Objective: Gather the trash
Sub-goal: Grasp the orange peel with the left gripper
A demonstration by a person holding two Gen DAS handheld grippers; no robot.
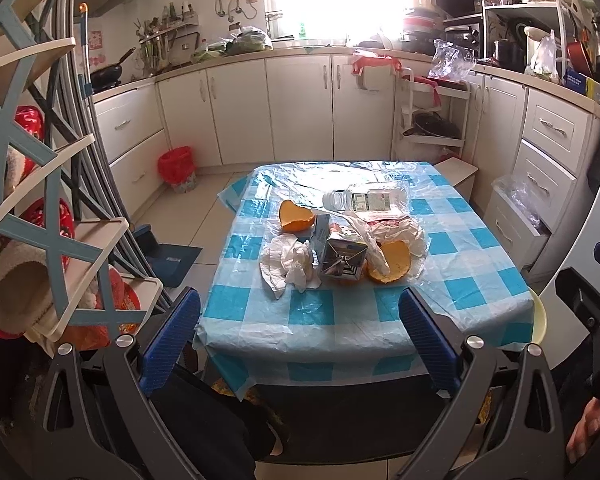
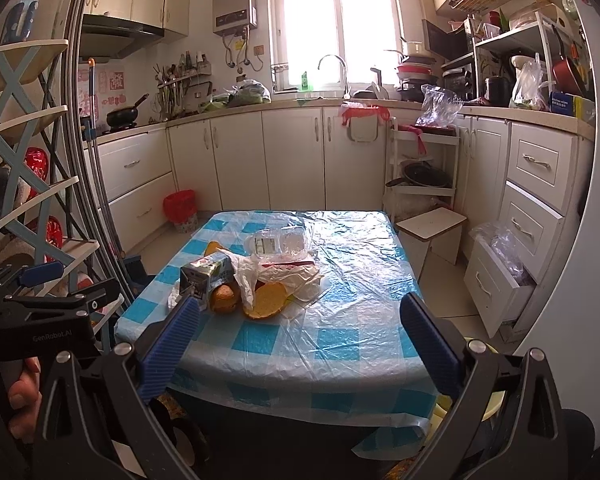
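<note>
Tissue (image 1: pixel 289 266) shows plainly only from the left; both grippers' fingers (image 1: pixel 175 334) (image 2: pixel 428 340) spread, empty.

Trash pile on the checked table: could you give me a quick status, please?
Left gripper open, right gripper open, both short of the table. Crumpled white tissue, small drink carton, orange peel halves, clear plastic bottle untouched. Nothing blocking.

Carton (image 1: pixel 342 258) on table (image 1: pixel 480 280) (bottle (image 1: pixel 366 199) behind)
</note>
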